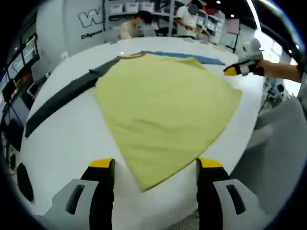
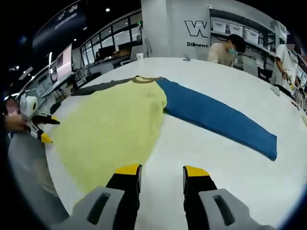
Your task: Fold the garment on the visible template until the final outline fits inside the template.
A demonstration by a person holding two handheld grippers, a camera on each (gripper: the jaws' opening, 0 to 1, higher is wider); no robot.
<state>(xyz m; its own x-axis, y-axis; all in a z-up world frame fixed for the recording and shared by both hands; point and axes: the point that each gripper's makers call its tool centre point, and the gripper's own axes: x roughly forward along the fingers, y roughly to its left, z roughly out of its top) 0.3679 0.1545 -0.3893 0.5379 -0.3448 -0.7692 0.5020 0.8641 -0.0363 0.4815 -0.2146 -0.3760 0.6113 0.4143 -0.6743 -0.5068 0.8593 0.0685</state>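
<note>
Table: white, round-edged [image 1: 72, 139], [image 2: 225, 167]; carries whole garment; curved near edge runs just under both sets of jaws.
Room: open workshop; shelves w/ bins at back; grey wall w/ large white "W" logo [image 2: 197, 28]; desks and monitors far side [image 2: 103, 51]; ceiling spots.
People: two at far end of table [image 1: 136, 25], [image 2: 225, 48]; a third at right edge of right gripper view, cut off.
Garment: yellow body [image 1: 165, 108], [image 2: 112, 127] spread flat, sleeves out; dark grey sleeve [image 1: 62, 98], [image 2: 103, 86]; blue sleeve [image 2: 216, 117], in left gripper view a thin blue strip beyond the yellow [image 1: 184, 56]; brownish collar [image 2: 144, 79].
Garment vs left gripper [image 1: 156, 165]: hem corner of yellow lies between the jaw tips, pointing toward the camera; touching or not – can't tell.
Garment vs right gripper [image 2: 160, 170]: yellow edge just beside the left jaw; bare table between and ahead of the tips; blue sleeve well ahead-right.
Left jaws: spread wide, holding nothing.
Right jaws: apart, narrower gap, nothing between.
Other gripper seen: right one w/ yellow tip by the yellow's far edge in left gripper view [image 1: 240, 67]; left one at the yellow's edge in right gripper view [image 2: 41, 127], hand behind it blurred.
Hard to see: template outline not discernible; logo text below "W" cut off; grey floor/clothing past the table edge blurred.
</note>
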